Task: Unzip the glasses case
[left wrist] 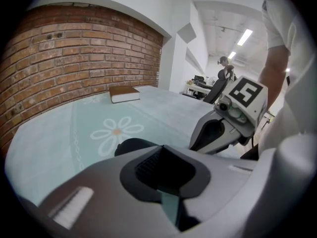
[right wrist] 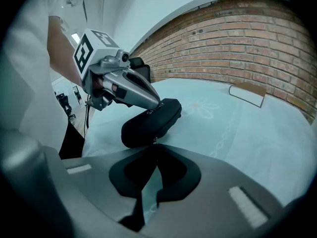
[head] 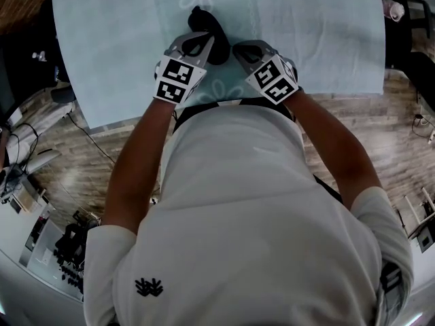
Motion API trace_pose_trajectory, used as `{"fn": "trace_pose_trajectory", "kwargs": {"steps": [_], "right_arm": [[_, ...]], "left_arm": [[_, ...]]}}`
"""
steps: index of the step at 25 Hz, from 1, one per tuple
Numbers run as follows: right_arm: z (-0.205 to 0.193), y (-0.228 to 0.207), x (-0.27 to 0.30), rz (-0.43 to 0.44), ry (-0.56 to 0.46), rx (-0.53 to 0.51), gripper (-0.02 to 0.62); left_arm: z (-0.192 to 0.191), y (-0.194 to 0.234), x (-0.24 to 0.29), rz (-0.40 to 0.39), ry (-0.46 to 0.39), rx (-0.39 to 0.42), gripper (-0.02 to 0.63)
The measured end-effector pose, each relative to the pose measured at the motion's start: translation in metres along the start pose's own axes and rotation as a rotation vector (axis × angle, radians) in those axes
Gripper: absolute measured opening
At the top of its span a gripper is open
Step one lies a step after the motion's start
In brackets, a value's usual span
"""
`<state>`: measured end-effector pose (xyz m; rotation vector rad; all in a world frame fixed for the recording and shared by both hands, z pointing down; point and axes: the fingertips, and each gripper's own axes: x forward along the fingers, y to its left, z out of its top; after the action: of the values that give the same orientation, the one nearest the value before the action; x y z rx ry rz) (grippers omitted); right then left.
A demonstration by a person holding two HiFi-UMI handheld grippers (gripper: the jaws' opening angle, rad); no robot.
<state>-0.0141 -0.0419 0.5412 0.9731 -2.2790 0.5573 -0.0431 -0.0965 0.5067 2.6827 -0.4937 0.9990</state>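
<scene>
Starting the zip seems to be the step in hand. The glasses case [head: 202, 20] lies on the bench [head: 319, 32], near its front edge. The left gripper [head: 202, 41], fingers pressed together, leans on the case top from the side. The right gripper [head: 239, 48] appears to pinch the zipper pull [right wrist: 154, 142] at the case's near end. Next, I judge, it must draw the pull along the seam while the left holds firm.

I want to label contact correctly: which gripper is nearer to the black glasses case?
Left. The left gripper lies along the top of the glasses case, touching it. The right gripper has its tips just before the case's near end; whether they touch it is unclear.
</scene>
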Motion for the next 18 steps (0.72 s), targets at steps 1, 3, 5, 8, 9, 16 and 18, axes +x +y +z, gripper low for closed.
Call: {"fn": "trace_pose_trajectory", "kwargs": {"steps": [1, 3, 5, 8, 9, 16, 18], "right_arm": [[0.002, -0.001, 0.000, 0.004, 0.000, -0.006, 0.002], [0.001, -0.004, 0.002, 0.013, 0.002, -0.011, 0.002], [0.001, -0.007, 0.003, 0.021, 0.004, -0.019, 0.002], [0.007, -0.009, 0.005, 0.032, 0.008, -0.037, 0.002], [0.006, -0.009, 0.006, 0.040, 0.012, -0.043, 0.002], [0.008, -0.019, 0.012, 0.092, 0.032, -0.067, 0.002], [0.018, -0.023, 0.014, 0.098, 0.026, -0.083, 0.002]], "left_arm": [[-0.001, 0.001, 0.000, 0.002, 0.000, -0.002, 0.055], [-0.003, 0.002, 0.001, 0.007, 0.000, -0.001, 0.055], [-0.003, 0.002, 0.002, 0.008, -0.003, -0.004, 0.055], [-0.001, 0.000, 0.000, 0.008, -0.011, -0.028, 0.055], [-0.002, 0.000, 0.000, 0.010, -0.014, -0.037, 0.055], [-0.002, -0.001, 0.002, 0.004, -0.027, -0.043, 0.055], [-0.002, 0.001, 0.001, 0.004, -0.034, -0.048, 0.055]]}}
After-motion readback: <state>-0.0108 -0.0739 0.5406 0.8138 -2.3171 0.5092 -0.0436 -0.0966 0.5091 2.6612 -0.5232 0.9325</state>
